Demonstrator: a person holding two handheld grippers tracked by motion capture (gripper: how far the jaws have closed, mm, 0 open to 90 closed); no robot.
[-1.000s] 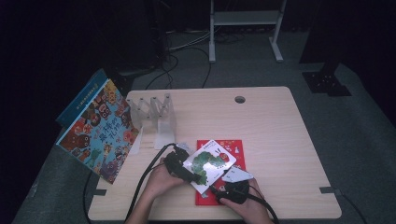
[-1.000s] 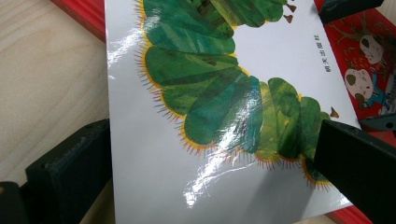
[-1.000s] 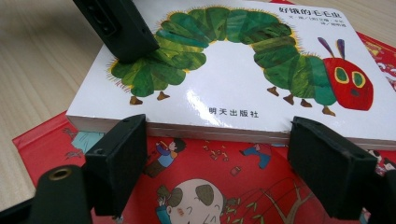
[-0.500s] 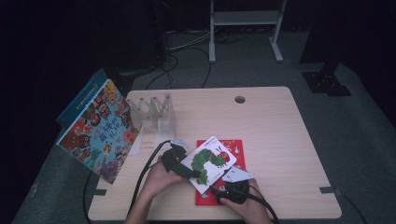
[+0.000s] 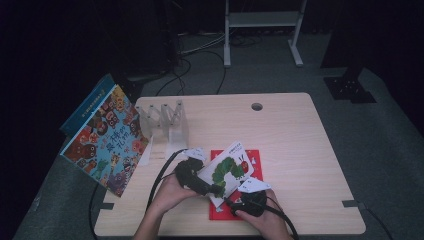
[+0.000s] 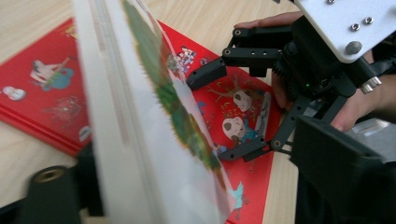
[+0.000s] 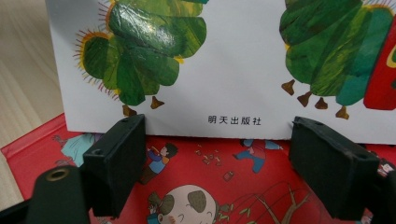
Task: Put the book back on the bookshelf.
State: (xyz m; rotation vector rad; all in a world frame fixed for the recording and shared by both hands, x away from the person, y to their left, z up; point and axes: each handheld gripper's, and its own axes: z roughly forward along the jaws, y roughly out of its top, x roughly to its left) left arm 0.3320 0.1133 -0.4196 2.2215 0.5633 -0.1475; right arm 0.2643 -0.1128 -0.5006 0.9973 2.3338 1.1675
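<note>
A: What is the table (image 5: 300,140) made of?
B: Light wood. It looks smooth and not shiny.
A: And the white book (image 7: 224,60) with the green caterpillar?
B: Thick paper. The cover is smooth and a bit shiny on the green part.
A: The red book (image 7: 261,182) under it?
B: Paper too, with a smooth cover that shines only a little.
A: The right gripper (image 6: 245,114)?
B: Black plastic, dull, not shiny. On top of it is a pale grey metal plate with little screws.
A: The stand (image 5: 162,120) near the big picture book (image 5: 107,142)?
B: Clear plastic, you can see through it. The big book has a smooth paper cover.
</note>
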